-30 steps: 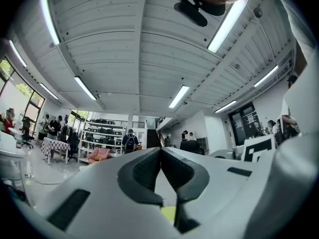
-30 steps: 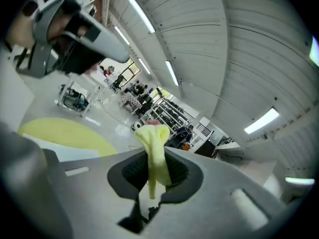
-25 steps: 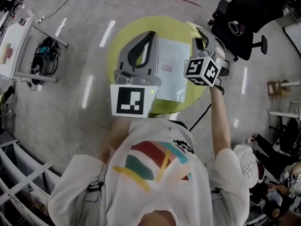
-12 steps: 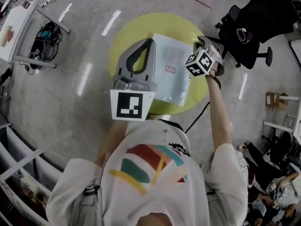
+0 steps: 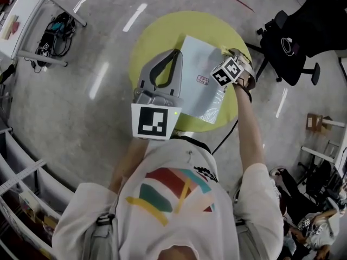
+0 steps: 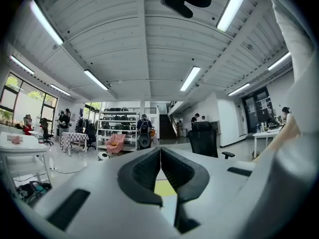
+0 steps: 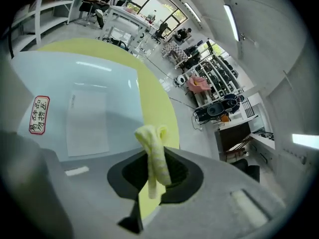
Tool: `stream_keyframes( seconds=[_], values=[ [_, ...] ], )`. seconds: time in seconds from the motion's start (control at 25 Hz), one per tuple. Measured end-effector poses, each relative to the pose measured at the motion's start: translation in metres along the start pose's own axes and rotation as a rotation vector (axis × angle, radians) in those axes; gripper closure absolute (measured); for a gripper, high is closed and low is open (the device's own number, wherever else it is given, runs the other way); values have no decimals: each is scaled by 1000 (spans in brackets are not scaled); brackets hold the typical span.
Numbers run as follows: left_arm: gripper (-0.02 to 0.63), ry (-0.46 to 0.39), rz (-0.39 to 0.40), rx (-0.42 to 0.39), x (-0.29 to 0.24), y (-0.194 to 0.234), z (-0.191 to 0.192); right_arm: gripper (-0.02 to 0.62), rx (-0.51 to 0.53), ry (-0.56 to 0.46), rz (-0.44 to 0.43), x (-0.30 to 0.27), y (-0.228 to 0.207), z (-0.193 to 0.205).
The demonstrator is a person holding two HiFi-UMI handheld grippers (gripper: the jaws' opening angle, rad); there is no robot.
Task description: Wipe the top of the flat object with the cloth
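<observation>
A flat pale-blue sheet (image 5: pixel 200 83) with a small red label (image 5: pixel 203 80) lies on a round yellow table (image 5: pixel 157 37). My right gripper (image 5: pixel 231 54) is at the sheet's far right edge, shut on a yellow cloth (image 5: pixel 224 50). In the right gripper view the cloth (image 7: pixel 154 156) stands pinched between the jaws, with the sheet (image 7: pixel 84 103) and its label (image 7: pixel 39 115) to the left and the table (image 7: pixel 157 106) beyond. My left gripper (image 5: pixel 174 53) hovers over the sheet's left edge, shut and holding nothing. In its own view the left gripper (image 6: pixel 160 152) points level into the room.
A black office chair (image 5: pixel 301 31) stands right of the table. A white desk (image 5: pixel 19 15) with a cable bundle (image 5: pixel 54 31) beside it is at the far left. Shelving rails (image 5: pixel 21 188) run along the near left. People (image 5: pixel 303 221) sit at the lower right.
The head view has drifted, so the table sits higher in the picture. The right gripper with the cloth has kept to the sheet's right edge, slightly farther out. The left gripper has hardly moved.
</observation>
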State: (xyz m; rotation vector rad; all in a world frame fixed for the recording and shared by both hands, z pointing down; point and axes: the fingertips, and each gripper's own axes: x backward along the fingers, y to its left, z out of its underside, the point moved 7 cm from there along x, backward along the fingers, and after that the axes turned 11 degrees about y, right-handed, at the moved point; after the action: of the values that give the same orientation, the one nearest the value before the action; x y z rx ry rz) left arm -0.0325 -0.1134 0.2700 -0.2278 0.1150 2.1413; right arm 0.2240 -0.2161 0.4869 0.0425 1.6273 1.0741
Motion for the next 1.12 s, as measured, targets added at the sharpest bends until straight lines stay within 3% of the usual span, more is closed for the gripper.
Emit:
stream_keyframes(
  seconds=[0.48,1.12],
  values=[
    [591,15,-26,22,3,15,7,568,81,36,-111,-4,13,0],
    [591,-2,17,30,6,8,5,568,138,32,-291,27,38,10]
  ],
)
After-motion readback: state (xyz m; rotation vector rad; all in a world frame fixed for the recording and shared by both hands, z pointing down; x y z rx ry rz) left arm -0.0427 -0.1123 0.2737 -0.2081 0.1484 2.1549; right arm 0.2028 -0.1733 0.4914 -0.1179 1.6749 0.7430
